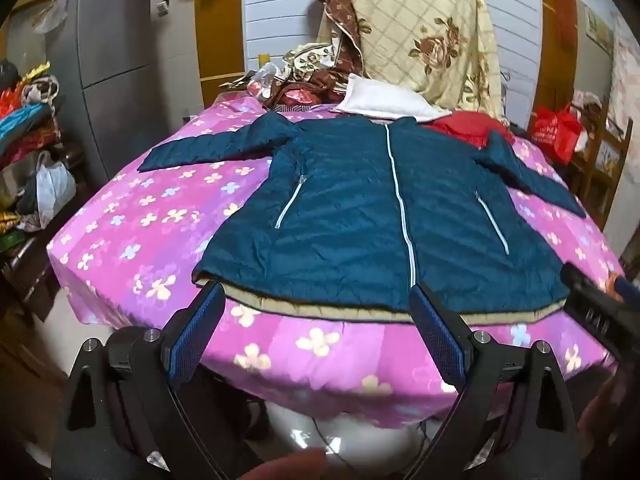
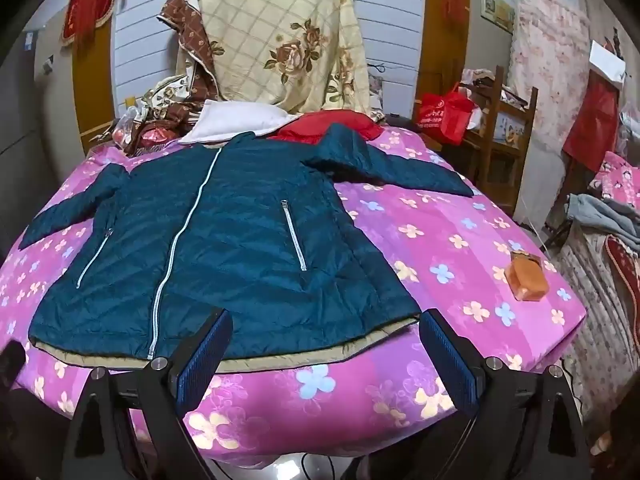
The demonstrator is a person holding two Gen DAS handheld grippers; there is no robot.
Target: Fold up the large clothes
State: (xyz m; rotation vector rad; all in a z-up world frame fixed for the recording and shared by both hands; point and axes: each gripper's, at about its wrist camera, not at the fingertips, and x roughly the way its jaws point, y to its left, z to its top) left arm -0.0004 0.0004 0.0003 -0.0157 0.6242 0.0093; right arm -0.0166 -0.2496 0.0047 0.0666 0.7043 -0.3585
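A dark teal padded jacket (image 1: 360, 208) lies flat, front up and zipped, on a table with a pink flowered cloth (image 1: 152, 216). Its sleeves spread out to both sides, and a beige lining shows along the hem. It also shows in the right wrist view (image 2: 224, 248). My left gripper (image 1: 316, 300) is open and empty, just in front of the hem's left half. My right gripper (image 2: 324, 328) is open and empty, in front of the hem's right corner. The right gripper's body shows at the right edge of the left wrist view (image 1: 600, 308).
A white pillow (image 1: 384, 100), a red garment (image 1: 472, 124) and a flowered quilt (image 1: 424, 28) are piled behind the collar. An orange block (image 2: 526, 276) lies on the cloth at the right. A wooden chair with a red bag (image 2: 444, 116) stands beyond. A grey fridge (image 1: 116, 52) stands left.
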